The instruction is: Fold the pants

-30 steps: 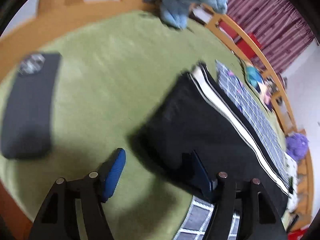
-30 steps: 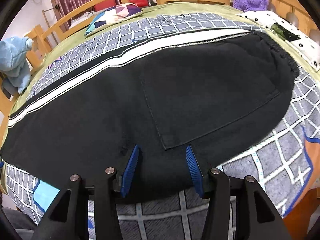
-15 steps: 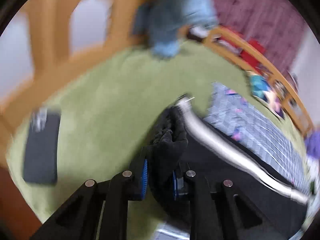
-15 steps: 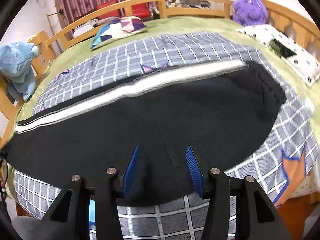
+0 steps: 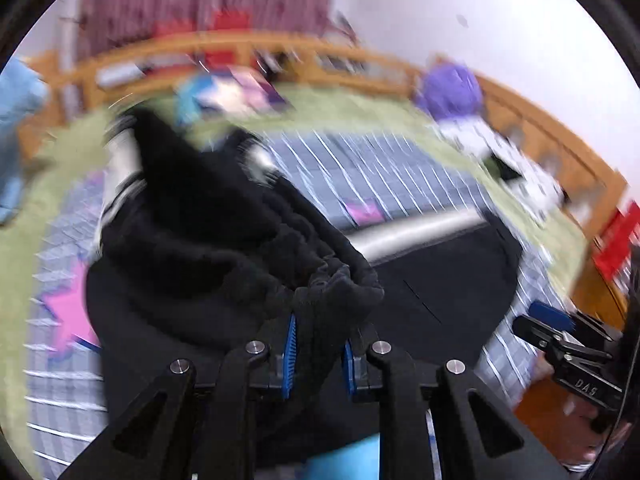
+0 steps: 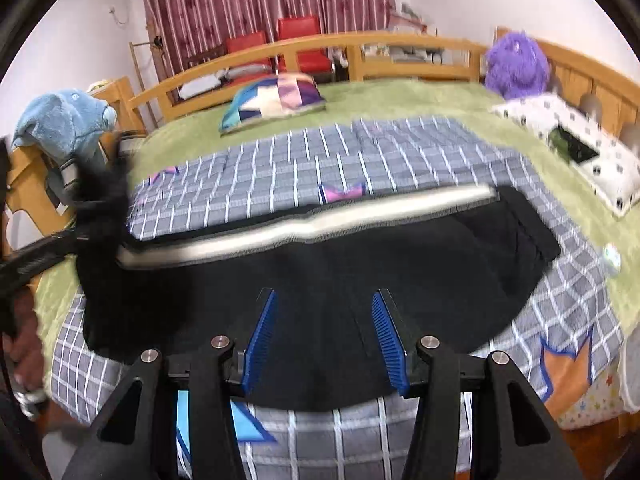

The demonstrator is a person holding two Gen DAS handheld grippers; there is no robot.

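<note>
You see the pants [image 6: 360,264] as thick, matt black fleece-like cloth, nubbly where it bunches in your left gripper [image 5: 318,350], with a smoother pale woven stripe [image 6: 320,228] along the side. Both grippers are matt black plastic with bright metal screw heads, and your right gripper [image 6: 326,344] shows ribbed blue pads [image 6: 260,340] that look rubbery. Under the pants lies a thin checked cloth sheet [image 6: 360,160], flat and matt, over a green blanket [image 6: 400,96] with a soft, short pile. The bed frame [image 6: 304,46] is smooth varnished wood with a slight sheen. At the bed's far right corner sits a shaggy purple plush toy [image 6: 516,64].
</note>
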